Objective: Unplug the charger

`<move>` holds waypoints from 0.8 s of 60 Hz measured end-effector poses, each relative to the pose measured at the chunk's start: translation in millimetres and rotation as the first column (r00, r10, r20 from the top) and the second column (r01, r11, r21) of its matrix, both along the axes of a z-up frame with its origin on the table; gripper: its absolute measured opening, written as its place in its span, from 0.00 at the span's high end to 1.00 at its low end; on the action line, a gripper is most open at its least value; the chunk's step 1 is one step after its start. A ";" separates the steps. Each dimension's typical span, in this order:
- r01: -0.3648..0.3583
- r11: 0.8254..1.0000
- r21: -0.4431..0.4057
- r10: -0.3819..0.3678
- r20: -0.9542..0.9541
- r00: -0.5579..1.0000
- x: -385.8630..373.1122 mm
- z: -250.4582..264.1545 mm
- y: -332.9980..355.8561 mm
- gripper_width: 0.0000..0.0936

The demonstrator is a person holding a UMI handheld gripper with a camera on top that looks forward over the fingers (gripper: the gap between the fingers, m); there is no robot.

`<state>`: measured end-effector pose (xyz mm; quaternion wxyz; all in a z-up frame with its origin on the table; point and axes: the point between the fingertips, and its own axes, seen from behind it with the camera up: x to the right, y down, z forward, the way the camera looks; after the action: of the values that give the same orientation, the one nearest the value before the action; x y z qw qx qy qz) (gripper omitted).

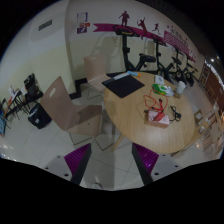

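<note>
My gripper [111, 158] is open and holds nothing; its purple pads [85, 160] show at either side low in the view. It is high above the floor, well back from a round wooden table [125, 118]. On the table lie small white items with a red cord [155, 106]; I cannot tell whether the charger is among them. No socket or plug is clearly visible.
A flat black item [122, 86] and a green thing [163, 88] also lie on the table. Wooden chairs [60, 102] stand to its left and behind it [95, 68]. Dark equipment [180, 65] lines the far right wall. Open floor lies below the fingers.
</note>
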<state>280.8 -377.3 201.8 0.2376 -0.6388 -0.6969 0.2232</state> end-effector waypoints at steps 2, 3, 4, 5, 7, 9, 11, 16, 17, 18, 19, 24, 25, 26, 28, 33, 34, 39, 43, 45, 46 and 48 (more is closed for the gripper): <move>0.002 1.000 0.000 -0.002 -0.004 1.000 -0.8 0.0 0.4 0.09; 0.003 1.000 -0.001 -0.003 -0.005 1.000 -0.7 -0.4 0.4 0.08; 0.005 1.000 -0.003 -0.005 -0.005 1.000 -0.5 -0.7 0.5 0.08; 0.008 1.000 -0.005 -0.008 -0.006 1.000 -0.1 -0.7 0.6 0.09; 0.015 1.000 -0.010 -0.015 -0.006 1.000 1.2 -1.9 1.7 0.09; 0.023 1.000 -0.013 -0.024 -0.007 1.000 -1.1 -5.3 6.0 0.09; 0.034 0.999 -0.015 -0.034 -0.007 0.999 -0.9 -6.4 8.5 0.08; 0.062 0.998 -0.015 -0.062 -0.018 0.998 -2.2 -13.1 20.6 0.08; 0.069 0.997 -0.014 -0.070 -0.020 0.997 -2.1 -13.6 23.1 0.08; 0.078 0.997 -0.013 -0.078 -0.021 0.997 -1.8 -13.9 26.0 0.09; 0.086 0.996 -0.013 -0.086 -0.022 0.996 -1.7 -14.4 28.7 0.09; 0.126 0.992 -0.015 -0.127 -0.040 0.991 -2.2 -16.0 45.8 0.09; 0.137 0.990 -0.013 -0.137 -0.042 0.990 -3.7 -17.4 49.2 0.09; 0.148 0.989 -0.013 -0.148 -0.047 0.988 -2.7 -17.9 54.3 0.08; 0.167 0.986 -0.019 -0.168 -0.064 0.984 -4.4 -18.9 62.1 0.09; 0.209 0.977 -0.037 -0.212 -0.099 0.972 -7.8 -26.2 82.7 0.08; 0.219 0.975 -0.038 -0.221 -0.101 0.970 -7.4 -28.5 87.1 0.09; 0.269 0.962 -0.050 -0.273 -0.121 0.954 -6.1 -40.6 110.5 0.09; 0.295 0.954 -0.049 -0.299 -0.137 0.944 -5.5 -50.9 127.8 0.08; 0.305 0.951 -0.050 -0.309 -0.150 0.939 -7.0 -54.8 136.5 0.08; 0.308 0.950 -0.051 -0.312 -0.157 0.937 -8.1 -56.7 140.3 0.08; 0.314 0.948 -0.049 -0.318 -0.173 0.932 -10.9 -60.2 147.1 0.08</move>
<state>269.9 -230.2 141.6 0.3253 -0.7223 -0.5587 0.2456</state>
